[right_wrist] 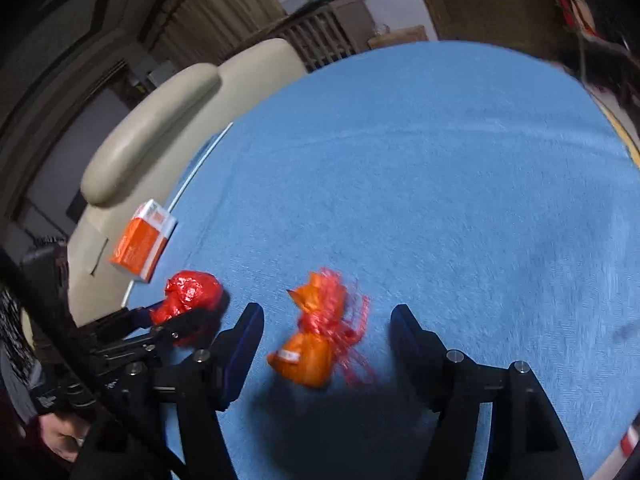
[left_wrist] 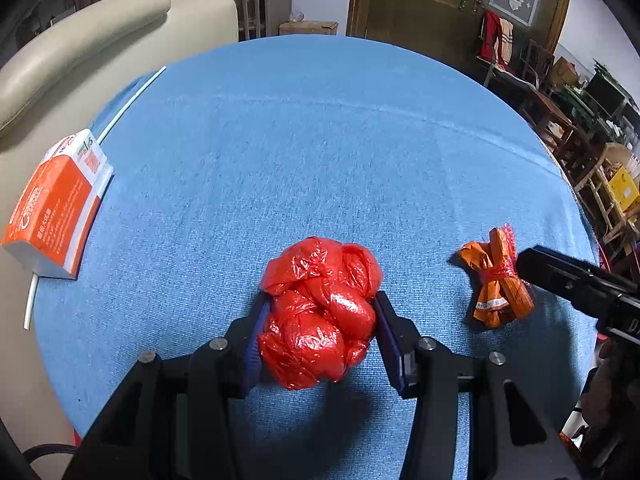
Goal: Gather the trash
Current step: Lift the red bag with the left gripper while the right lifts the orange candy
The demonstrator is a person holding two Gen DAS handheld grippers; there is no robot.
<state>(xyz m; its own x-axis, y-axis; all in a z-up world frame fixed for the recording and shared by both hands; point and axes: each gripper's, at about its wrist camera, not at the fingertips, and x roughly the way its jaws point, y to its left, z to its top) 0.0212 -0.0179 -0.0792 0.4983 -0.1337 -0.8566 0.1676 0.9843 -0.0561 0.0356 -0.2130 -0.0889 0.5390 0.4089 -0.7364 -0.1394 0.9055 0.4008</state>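
Left claw [left_wrist: 320, 320] grips crinkly red plastic wad [left_wrist: 320, 316] (glossy); right claw [right_wrist: 326, 326] released around orange bundle [right_wrist: 314, 344].

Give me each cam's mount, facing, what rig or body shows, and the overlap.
Left wrist: on the left tongs, looking down over the blue table; its pads press the red bag; right tongs' tip at right edge.
Right wrist: on the right tongs, same downward slant; orange bundle lies loose between open pads; left tongs and a hand at left.
Shared: table, red bag, orange bundle, orange box, sofa.
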